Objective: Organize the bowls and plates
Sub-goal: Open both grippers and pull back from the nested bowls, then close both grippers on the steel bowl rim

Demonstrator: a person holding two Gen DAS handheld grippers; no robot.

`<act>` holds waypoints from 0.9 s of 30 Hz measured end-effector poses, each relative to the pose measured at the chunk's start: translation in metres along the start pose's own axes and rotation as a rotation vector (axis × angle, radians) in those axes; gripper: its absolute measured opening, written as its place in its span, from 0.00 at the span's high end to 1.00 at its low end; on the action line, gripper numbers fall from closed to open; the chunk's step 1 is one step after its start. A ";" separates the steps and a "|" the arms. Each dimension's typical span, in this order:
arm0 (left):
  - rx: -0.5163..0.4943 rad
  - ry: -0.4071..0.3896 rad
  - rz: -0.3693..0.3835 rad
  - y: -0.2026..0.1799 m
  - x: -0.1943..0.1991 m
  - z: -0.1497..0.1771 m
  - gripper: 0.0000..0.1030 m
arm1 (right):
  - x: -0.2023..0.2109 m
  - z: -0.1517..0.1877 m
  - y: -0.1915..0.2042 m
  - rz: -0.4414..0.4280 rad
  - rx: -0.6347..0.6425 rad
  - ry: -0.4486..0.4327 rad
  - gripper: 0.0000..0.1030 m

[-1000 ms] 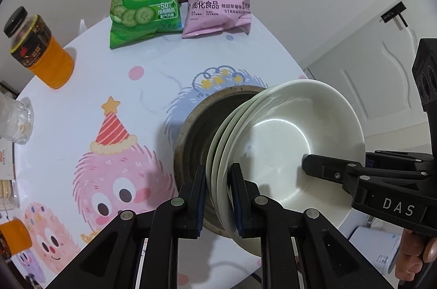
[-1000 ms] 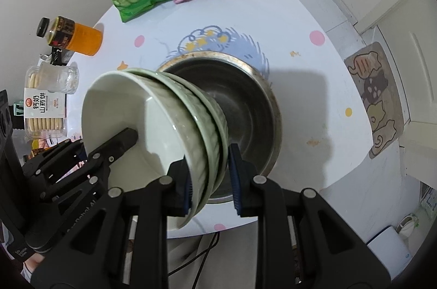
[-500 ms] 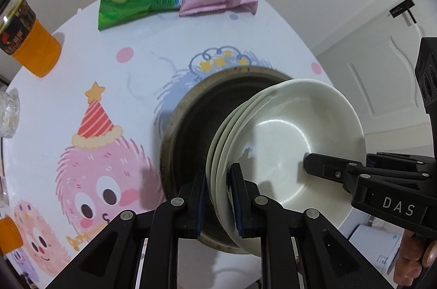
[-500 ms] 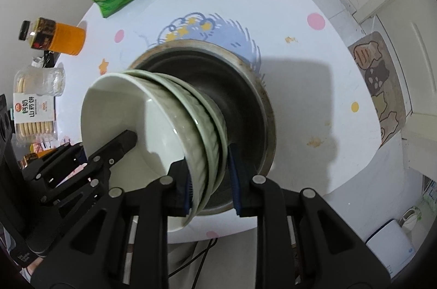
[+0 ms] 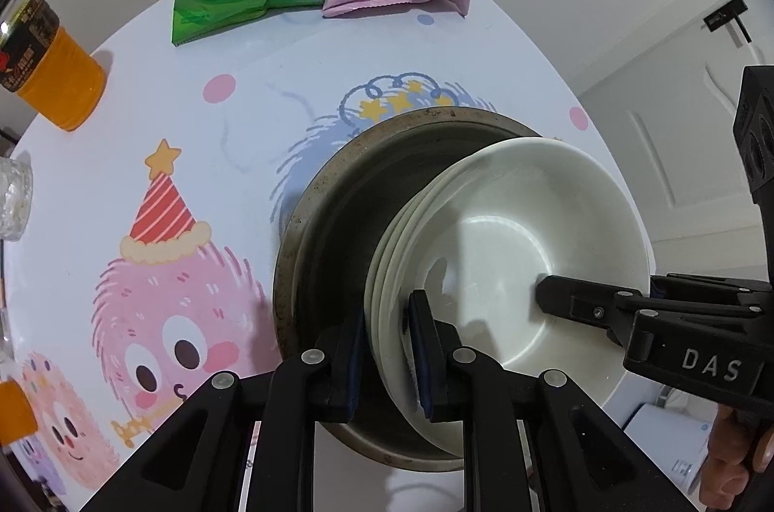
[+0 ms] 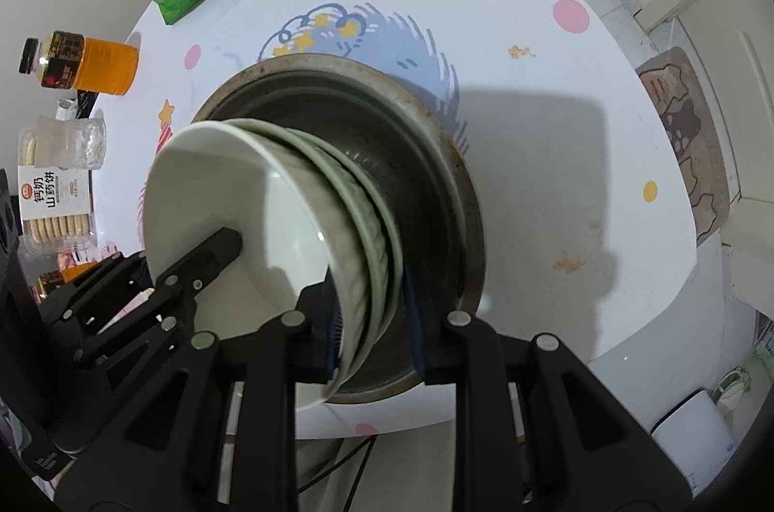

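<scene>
**Left wrist view: bowl stack in the basin**

My round cartoon-print table (image 5: 145,154) carries the metal basin (image 5: 329,231). White bowl stack (image 5: 508,250) sits tilted inside it. My left gripper (image 5: 387,347) and right gripper (image 6: 372,318) straddle opposite rims, jaws just loosening, gaps showing beside the rims.
</scene>
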State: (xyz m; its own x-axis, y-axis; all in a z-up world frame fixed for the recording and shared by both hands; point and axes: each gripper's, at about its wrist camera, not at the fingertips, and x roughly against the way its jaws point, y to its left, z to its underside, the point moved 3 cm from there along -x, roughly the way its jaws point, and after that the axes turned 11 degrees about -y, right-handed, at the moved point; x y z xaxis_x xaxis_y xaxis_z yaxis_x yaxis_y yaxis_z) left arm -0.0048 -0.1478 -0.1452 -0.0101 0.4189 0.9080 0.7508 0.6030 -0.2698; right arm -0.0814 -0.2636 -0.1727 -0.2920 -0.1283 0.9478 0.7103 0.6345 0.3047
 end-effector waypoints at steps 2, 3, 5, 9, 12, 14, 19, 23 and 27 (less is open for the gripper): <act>-0.001 0.000 0.021 0.000 0.007 0.003 0.44 | 0.001 0.000 -0.001 -0.042 -0.038 -0.002 0.56; -0.002 -0.011 0.030 0.000 0.010 0.001 0.24 | 0.005 -0.001 -0.002 -0.073 -0.065 -0.018 0.37; -0.018 -0.042 0.010 -0.001 0.022 -0.001 0.06 | 0.013 -0.002 -0.002 -0.086 -0.080 -0.054 0.21; -0.002 -0.104 -0.005 0.009 0.055 -0.007 0.00 | 0.038 -0.003 -0.003 -0.156 -0.123 -0.084 0.15; 0.033 -0.154 -0.016 0.026 0.080 -0.008 0.00 | 0.059 -0.001 -0.009 -0.172 -0.140 -0.129 0.11; 0.047 -0.166 -0.022 0.034 0.089 -0.008 0.00 | 0.070 0.002 -0.016 -0.144 -0.145 -0.161 0.07; 0.095 -0.175 -0.041 0.062 0.101 0.001 0.00 | 0.076 0.008 -0.034 -0.119 -0.188 -0.179 0.07; 0.134 -0.176 -0.052 0.079 0.104 0.013 0.00 | 0.074 0.015 -0.047 -0.105 -0.233 -0.182 0.07; 0.165 -0.172 -0.066 0.095 0.105 0.025 0.00 | 0.066 0.023 -0.057 -0.089 -0.257 -0.175 0.07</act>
State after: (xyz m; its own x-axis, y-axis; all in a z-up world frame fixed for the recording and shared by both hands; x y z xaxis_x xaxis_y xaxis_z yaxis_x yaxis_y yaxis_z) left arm 0.0488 -0.0294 -0.0835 -0.1787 0.4756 0.8613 0.6267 0.7299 -0.2730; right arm -0.1559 -0.2902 -0.1293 -0.4502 -0.0276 0.8925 0.8091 0.4102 0.4208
